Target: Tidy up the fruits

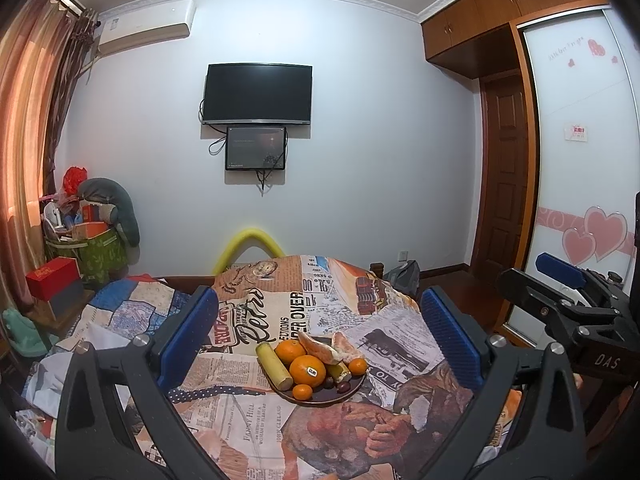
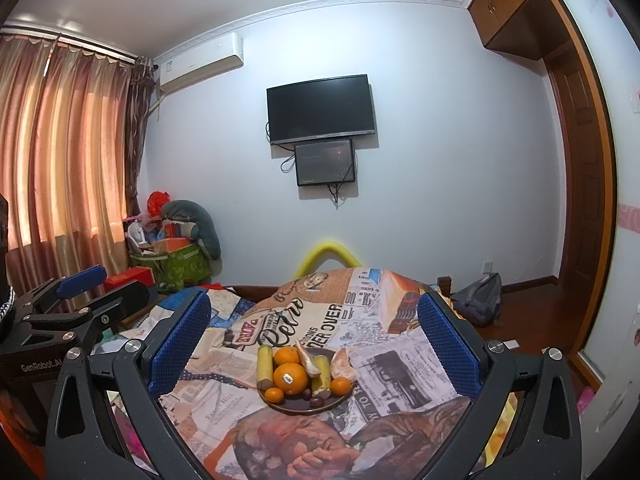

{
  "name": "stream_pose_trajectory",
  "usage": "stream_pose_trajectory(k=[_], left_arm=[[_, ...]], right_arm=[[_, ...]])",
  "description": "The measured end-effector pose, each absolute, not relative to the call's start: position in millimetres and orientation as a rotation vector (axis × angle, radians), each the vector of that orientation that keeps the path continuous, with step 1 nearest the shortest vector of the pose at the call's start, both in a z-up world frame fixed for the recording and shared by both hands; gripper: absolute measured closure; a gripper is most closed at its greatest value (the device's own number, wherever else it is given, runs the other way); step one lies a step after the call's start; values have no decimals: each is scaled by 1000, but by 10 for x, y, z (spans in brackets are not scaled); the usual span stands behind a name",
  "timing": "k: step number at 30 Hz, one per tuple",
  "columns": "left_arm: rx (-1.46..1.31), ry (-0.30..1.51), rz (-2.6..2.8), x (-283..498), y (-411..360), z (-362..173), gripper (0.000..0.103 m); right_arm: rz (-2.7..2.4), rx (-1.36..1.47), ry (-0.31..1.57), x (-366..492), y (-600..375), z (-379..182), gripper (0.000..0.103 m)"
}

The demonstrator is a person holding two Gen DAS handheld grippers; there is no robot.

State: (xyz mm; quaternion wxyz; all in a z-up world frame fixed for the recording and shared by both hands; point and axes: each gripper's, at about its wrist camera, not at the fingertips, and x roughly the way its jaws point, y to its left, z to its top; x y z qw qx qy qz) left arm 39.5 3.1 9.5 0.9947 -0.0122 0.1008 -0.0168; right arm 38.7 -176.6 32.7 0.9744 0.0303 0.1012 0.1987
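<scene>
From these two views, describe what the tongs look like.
Both the left tongs and the right tongs are matte black frames with triangular cutouts, silver bolts and two blue textured pads. White lettering marks their bodies: "DAS" on the right, "GenRobot.AI" on the left.

Newspaper-print cloth (image 1: 256, 408) on table; wall TV (image 1: 258, 94) above small screen (image 1: 256, 148); curtains (image 2: 60, 140) left.

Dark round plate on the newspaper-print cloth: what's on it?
On the dark round plate: oranges, peeled segments, pale-yellow cane-like sticks, dark small fruits. Anything beneath the pile is hidden.
</scene>
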Motion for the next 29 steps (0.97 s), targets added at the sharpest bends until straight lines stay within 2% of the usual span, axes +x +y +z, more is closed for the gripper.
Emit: stream_pose_trajectory(k=[29], left_arm=[[-47, 225, -53, 457, 66, 42, 0]], right_arm=[[400, 42, 218, 433, -1734, 282, 0]])
